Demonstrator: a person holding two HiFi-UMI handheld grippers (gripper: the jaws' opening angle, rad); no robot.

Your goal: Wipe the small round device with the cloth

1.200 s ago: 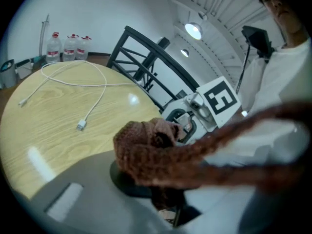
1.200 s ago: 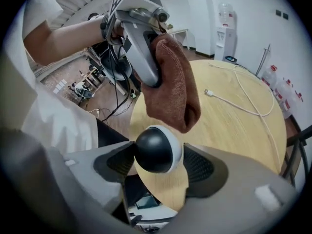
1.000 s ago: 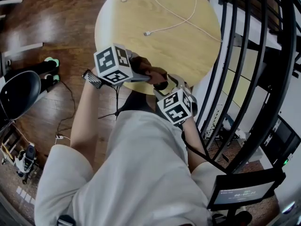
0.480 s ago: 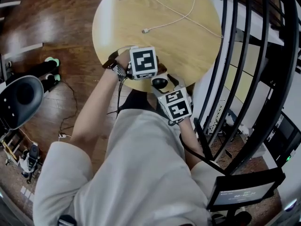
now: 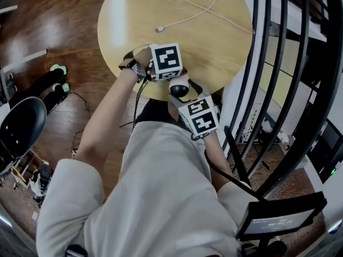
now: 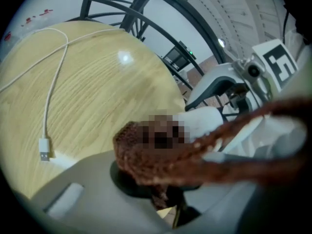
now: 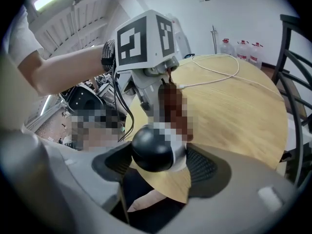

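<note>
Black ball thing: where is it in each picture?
Head view: device at the table near edge.
Left gripper view: cannot tell; brown cloth covers the middle.
Right gripper view: low centre, between the right gripper jaws.
Shared landmark: the white cable.

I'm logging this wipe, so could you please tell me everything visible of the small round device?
The small round device is a glossy black ball shape with a white part on one side, looking like hard plastic. The right gripper is shut on it above the table's near edge. The left gripper's reddish-brown cloth hangs just above it; contact is blurred.
</note>
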